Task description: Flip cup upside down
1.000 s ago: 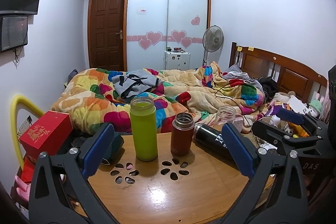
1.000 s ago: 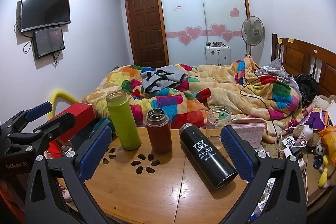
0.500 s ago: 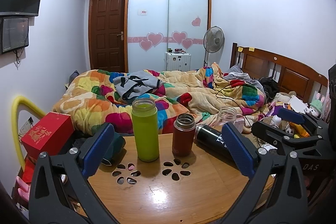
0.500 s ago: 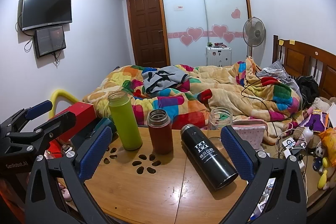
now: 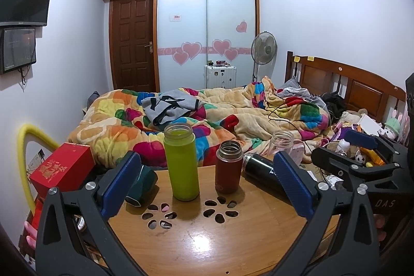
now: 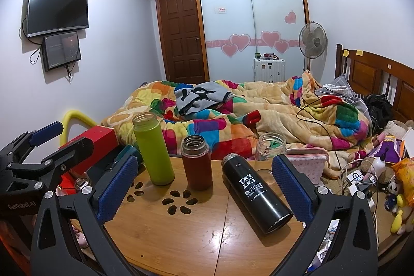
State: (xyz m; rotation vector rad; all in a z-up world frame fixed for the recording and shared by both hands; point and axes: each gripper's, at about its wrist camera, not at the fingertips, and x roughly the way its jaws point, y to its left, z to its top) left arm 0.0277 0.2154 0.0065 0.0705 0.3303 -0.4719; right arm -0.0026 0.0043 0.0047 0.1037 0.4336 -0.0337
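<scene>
The right gripper (image 6: 204,185) hangs above the near edge of the wooden table (image 6: 165,232) with its blue pads spread wide and nothing between them; the left gripper (image 5: 207,183) hovers the same way beside it, also spread and empty. Neither touches a cup, so the flip is judged not yet begun.

Four lidless vessels stand or lie along the table's far edge. The green cup (image 6: 153,149) stands upright toward the far left corner, the red cup (image 6: 196,162) upright just beside it at the middle. The black cup (image 6: 256,190) lies on its side right of the middle, mouth toward the far edge and base toward the near right corner (which cup the task means cannot be told). A clear glass jar (image 6: 269,149) stands behind it at the far edge.

Each gripper's wide spread probably suits a sideways grasp round a cup body, which a turn-over needs. The right one frames the black cup, the left one the two upright cups.
</scene>
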